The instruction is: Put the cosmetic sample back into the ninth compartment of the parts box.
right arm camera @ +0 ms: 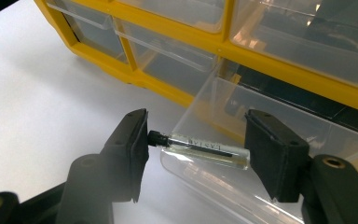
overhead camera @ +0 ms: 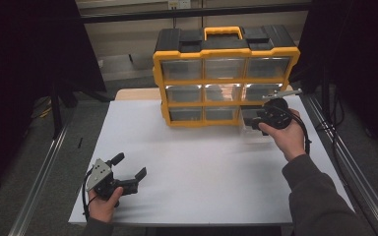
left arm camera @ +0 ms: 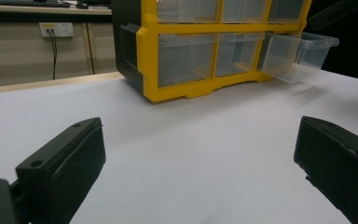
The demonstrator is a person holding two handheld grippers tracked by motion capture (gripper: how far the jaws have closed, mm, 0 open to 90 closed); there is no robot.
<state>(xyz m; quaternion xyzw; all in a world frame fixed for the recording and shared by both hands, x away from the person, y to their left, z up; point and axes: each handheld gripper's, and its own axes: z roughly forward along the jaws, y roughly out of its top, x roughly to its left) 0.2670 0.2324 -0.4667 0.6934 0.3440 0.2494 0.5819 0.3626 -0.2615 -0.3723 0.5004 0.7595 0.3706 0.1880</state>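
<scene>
A white table (overhead camera: pixel 202 167) carries a yellow-and-black drawer cabinet (overhead camera: pixel 225 73), which stands upright at the far edge, its clear drawers facing the person. The bottom right drawer (left arm camera: pixel 298 53) is pulled out over the tabletop. A wooden edge shows beside the cabinet's left end.

Blk fingers (right arm camera: pixel 130 154) w/ screw holes; grey plate; blk cable; dark sleeve (overhead camera: pixel 320 196).

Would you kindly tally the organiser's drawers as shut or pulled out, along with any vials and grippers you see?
Drawers of the yellow organiser:
Shut drawers: 8
Pulled-out drawer: 1
Glass vial, clamped end to end in the right gripper: 1
Grippers, counting the left gripper: 2
Total: 12
</scene>
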